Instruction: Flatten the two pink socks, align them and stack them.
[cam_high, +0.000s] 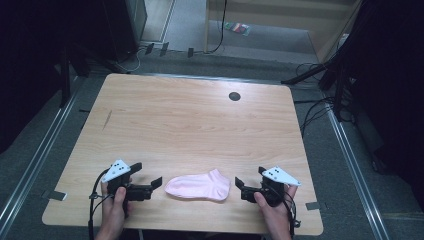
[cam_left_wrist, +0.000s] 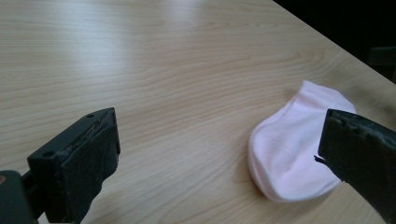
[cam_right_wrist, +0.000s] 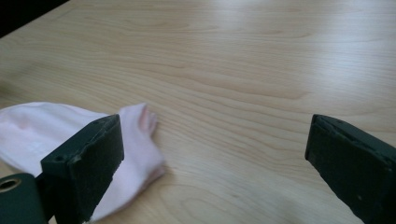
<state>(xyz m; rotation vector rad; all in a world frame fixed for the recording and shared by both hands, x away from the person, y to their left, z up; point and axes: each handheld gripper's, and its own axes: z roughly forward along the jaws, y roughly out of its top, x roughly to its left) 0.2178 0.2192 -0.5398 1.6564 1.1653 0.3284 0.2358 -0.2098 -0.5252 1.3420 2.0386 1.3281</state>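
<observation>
wooden worktop (cam_high: 190, 115) carries one pink sock (cam_high: 198, 187), flat near its front edge. left claw (cam_high: 150, 186) sits just left of the sock, right claw (cam_high: 243, 189) just right; both spread, empty. sock judged light, limp; best pinched at cuff or toe.

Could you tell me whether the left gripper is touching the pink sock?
Apart. In the high view, bare table shows between the open left gripper and the pink sock.
</observation>
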